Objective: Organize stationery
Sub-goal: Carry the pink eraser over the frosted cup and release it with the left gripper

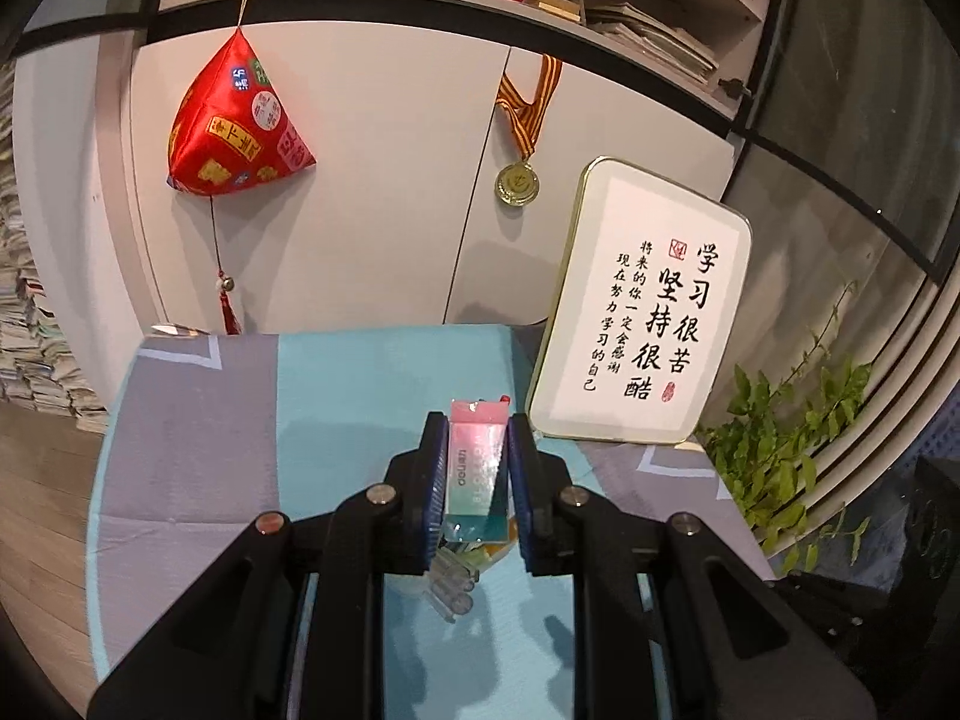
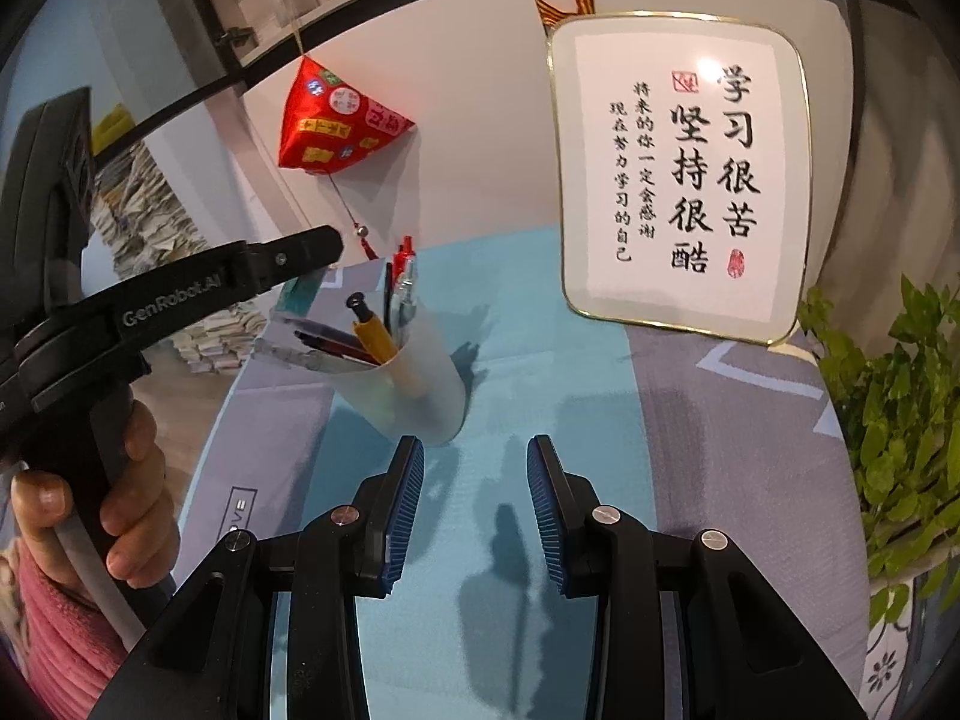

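My left gripper (image 1: 477,426) is shut on a small pink and teal packet (image 1: 474,468), which stands upright between the blue pads. Under it show the clear ends of pens (image 1: 450,591). In the right wrist view a frosted white cup (image 2: 432,396) stands on the blue and grey cloth with several pens (image 2: 375,339) in it. The left gripper's finger (image 2: 300,249) reaches in from the left and holds the packet (image 2: 298,295) just above and left of the cup's mouth. My right gripper (image 2: 475,450) hovers open in front of the cup, with nothing between its pads.
A white framed calligraphy board (image 2: 678,174) leans against the cabinet at the back right. A red pouch (image 1: 234,126) and a medal (image 1: 517,183) hang on the cabinet doors. A green plant (image 2: 900,390) stands at the right edge. A person's hand (image 2: 126,480) grips the left handle.
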`<action>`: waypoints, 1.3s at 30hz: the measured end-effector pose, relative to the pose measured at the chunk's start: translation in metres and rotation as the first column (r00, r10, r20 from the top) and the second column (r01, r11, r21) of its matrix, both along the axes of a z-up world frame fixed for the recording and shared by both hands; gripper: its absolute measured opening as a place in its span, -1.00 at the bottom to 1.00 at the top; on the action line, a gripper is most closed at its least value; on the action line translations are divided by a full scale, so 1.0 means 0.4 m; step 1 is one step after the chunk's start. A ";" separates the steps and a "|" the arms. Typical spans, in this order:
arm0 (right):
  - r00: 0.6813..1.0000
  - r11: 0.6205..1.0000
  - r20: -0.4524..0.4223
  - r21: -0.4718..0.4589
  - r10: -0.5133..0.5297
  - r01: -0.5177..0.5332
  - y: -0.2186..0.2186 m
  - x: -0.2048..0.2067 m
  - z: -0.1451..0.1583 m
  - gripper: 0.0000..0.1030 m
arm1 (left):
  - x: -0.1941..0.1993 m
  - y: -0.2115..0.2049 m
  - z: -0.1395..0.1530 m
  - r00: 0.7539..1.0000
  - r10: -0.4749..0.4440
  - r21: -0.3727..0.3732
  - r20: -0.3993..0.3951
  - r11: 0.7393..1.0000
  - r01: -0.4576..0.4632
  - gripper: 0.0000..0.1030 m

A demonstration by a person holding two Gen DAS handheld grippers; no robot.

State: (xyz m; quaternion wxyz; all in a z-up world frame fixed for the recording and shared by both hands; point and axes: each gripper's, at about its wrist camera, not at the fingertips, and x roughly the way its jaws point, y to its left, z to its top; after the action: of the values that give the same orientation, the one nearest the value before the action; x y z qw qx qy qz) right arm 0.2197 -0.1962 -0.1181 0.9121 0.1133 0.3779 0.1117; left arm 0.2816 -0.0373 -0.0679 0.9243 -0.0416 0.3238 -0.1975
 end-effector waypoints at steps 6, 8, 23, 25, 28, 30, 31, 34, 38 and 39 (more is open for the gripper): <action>1.000 0.999 0.001 0.018 -0.026 0.026 -0.012 0.009 0.002 -0.30 | 0.005 -0.011 -0.011 1.000 -0.003 -0.015 0.000 1.000 0.003 -0.64; 0.999 0.999 0.007 0.019 -0.042 0.042 -0.020 0.010 0.008 -0.30 | 0.010 -0.012 -0.021 1.000 0.000 -0.016 -0.011 1.000 0.000 -0.63; 0.999 0.998 -0.007 0.038 -0.047 0.047 -0.028 0.020 -0.003 -0.30 | 0.014 -0.001 -0.045 1.000 0.008 -0.009 -0.024 1.000 -0.009 -0.63; 0.999 0.998 -0.011 0.037 -0.046 0.046 -0.027 0.022 -0.006 -0.30 | 0.013 0.001 -0.046 1.000 0.007 -0.007 -0.025 1.000 -0.007 -0.63; 0.999 0.998 -0.018 0.041 -0.044 0.045 -0.027 0.025 -0.011 -0.30 | 0.010 0.002 -0.048 1.000 0.003 0.002 -0.026 1.000 -0.003 -0.62; 0.999 0.998 -0.019 0.043 -0.040 0.041 -0.025 0.026 -0.012 -0.30 | 0.009 0.000 -0.050 1.000 0.004 0.007 -0.029 1.000 -0.004 -0.62; 0.999 0.998 -0.019 0.043 -0.039 0.039 -0.024 0.026 -0.013 -0.30 | 0.009 -0.001 -0.052 0.999 0.001 0.012 -0.034 1.000 -0.001 -0.63; 0.999 0.999 -0.018 0.042 -0.034 0.035 -0.022 0.025 -0.012 -0.30 | 0.002 -0.002 -0.053 0.999 -0.003 0.018 -0.032 1.000 0.004 -0.64; 0.999 0.999 -0.022 0.043 -0.031 0.032 -0.022 0.025 -0.015 -0.30 | -0.007 0.004 -0.047 1.000 -0.006 0.014 -0.026 1.000 0.007 -0.47; 0.999 0.999 -0.023 0.043 -0.031 0.032 -0.021 0.025 -0.015 -0.30 | -0.010 0.006 -0.044 1.000 0.001 0.014 -0.021 1.000 0.000 -0.43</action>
State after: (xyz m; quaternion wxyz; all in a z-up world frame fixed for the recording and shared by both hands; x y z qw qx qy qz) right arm 0.2299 -0.2047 -0.1243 0.9067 0.1402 0.3838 0.1043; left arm 0.2778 -0.0348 -0.0854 0.9212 -0.0371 0.3349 -0.1946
